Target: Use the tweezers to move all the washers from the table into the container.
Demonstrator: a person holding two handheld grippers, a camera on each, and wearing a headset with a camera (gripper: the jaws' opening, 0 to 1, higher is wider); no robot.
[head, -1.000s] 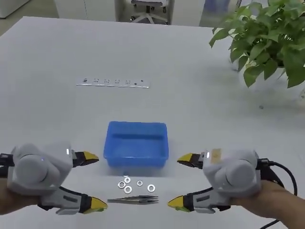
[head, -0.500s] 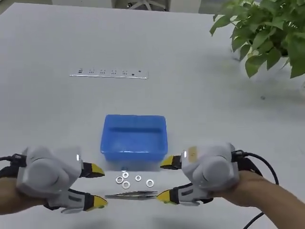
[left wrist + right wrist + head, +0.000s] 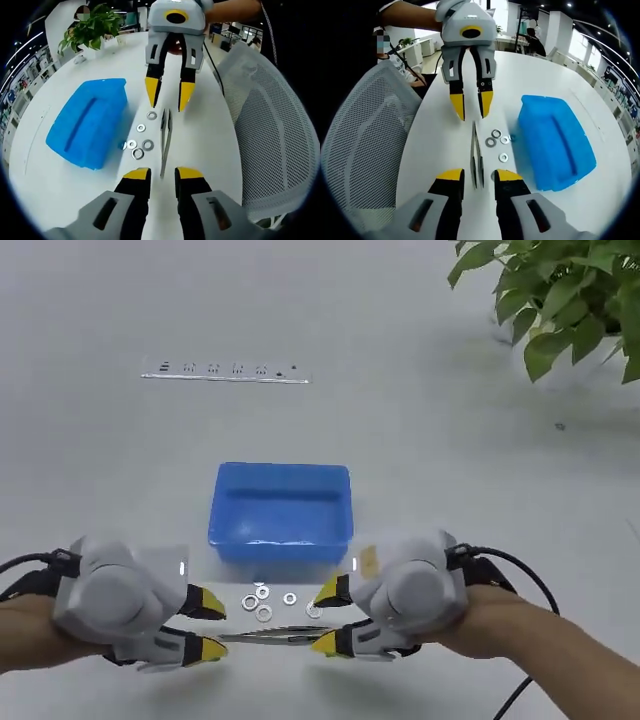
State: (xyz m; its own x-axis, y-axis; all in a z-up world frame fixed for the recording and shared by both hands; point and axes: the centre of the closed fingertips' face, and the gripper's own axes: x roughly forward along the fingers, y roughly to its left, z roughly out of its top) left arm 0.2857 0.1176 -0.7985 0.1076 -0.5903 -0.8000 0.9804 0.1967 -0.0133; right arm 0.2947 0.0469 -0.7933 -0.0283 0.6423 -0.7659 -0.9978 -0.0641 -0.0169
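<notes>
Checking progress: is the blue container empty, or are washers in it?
Empty, by the head view: the container shows a bare blue floor, and the washers lie on the table between it and the tweezers.

The container is set on the table, with a power strip laid well behind it and a plant placed far back on the right. Just before the container the washers are clustered. Before them the tweezers are laid crosswise, flanked by the left gripper and right gripper, whose parted jaws are pointed at the ends.
</notes>
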